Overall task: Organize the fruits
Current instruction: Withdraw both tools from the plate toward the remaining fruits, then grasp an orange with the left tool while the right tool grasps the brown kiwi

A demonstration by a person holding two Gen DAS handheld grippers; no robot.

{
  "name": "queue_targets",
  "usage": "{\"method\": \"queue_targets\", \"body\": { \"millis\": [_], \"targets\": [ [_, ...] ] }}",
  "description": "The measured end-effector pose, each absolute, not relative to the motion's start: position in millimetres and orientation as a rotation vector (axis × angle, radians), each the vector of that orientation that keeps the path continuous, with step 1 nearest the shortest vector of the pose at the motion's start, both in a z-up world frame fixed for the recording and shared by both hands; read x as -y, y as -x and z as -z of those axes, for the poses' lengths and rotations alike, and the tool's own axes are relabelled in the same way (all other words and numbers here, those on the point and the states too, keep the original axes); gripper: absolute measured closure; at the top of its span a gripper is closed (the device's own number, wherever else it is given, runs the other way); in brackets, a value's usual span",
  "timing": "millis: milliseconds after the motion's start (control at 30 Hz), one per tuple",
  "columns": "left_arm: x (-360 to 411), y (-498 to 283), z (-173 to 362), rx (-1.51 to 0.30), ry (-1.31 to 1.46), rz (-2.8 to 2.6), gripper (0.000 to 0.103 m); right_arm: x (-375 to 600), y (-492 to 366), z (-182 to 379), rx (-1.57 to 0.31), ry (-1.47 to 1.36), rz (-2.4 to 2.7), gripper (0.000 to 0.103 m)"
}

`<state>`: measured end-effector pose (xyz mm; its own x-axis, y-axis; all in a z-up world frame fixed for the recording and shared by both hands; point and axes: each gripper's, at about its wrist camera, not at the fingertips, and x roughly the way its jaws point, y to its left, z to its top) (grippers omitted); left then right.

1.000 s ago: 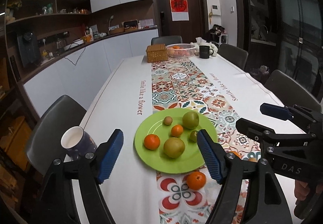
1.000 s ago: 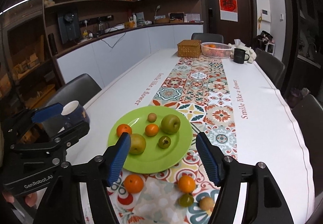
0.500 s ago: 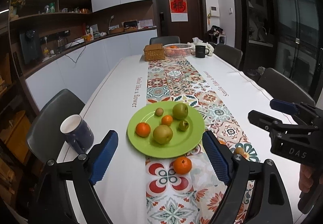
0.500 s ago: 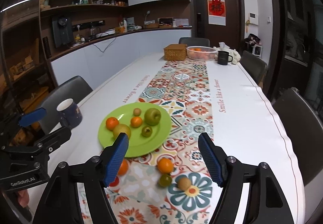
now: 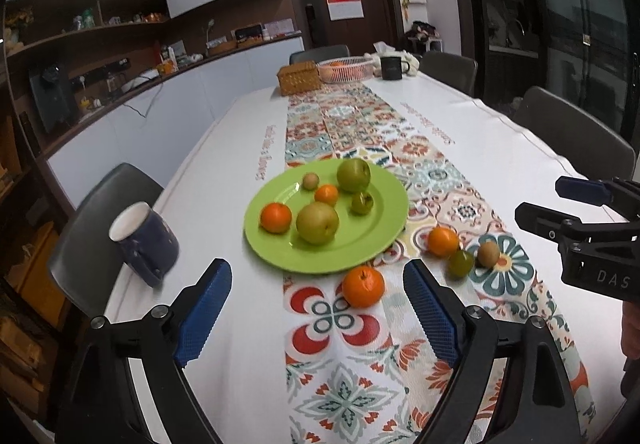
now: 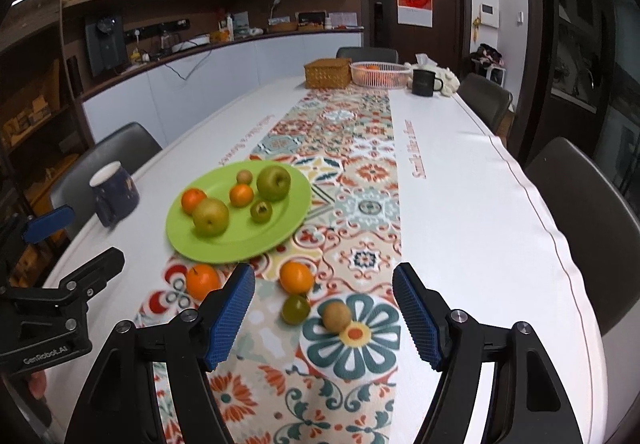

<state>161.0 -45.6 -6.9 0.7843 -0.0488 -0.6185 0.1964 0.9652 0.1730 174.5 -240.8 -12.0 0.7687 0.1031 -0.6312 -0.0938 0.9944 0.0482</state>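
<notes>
A green plate (image 5: 384, 203) (image 6: 294, 203) on the patterned runner holds several fruits: a green apple (image 5: 353, 175), a pear (image 5: 317, 223), tangerines and small fruits. Loose on the runner lie a tangerine (image 5: 363, 286) (image 6: 203, 281), a second tangerine (image 5: 443, 242) (image 6: 296, 277), a small green fruit (image 5: 461, 263) (image 6: 296, 309) and a brown kiwi (image 5: 489, 254) (image 6: 337, 317). My left gripper (image 5: 318, 314) hovers before the near tangerine, its jaws opening with nothing between them. My right gripper (image 6: 324, 314) is open, above the table, and the green fruit and kiwi show between its fingers.
A dark blue mug (image 5: 144, 244) (image 6: 114, 195) stands at the table's left edge. At the far end are a wicker box (image 5: 300, 77), a white basket of oranges (image 6: 380, 73) and a black mug (image 6: 424, 82). Grey chairs line both sides.
Both grippers have pulled back and sunk lower. The plate now sits farther off and the loose fruits have come into view near the fingers. The left jaws stand wider.
</notes>
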Motion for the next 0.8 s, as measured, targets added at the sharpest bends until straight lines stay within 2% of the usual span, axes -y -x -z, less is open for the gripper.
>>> {"method": "queue_targets", "body": {
  "millis": [800],
  "targets": [
    [55,-191,75,-0.797,-0.221,0.199,0.015,245,-196,75,-0.855,0.029,-0.092,0.031]
  ]
}}
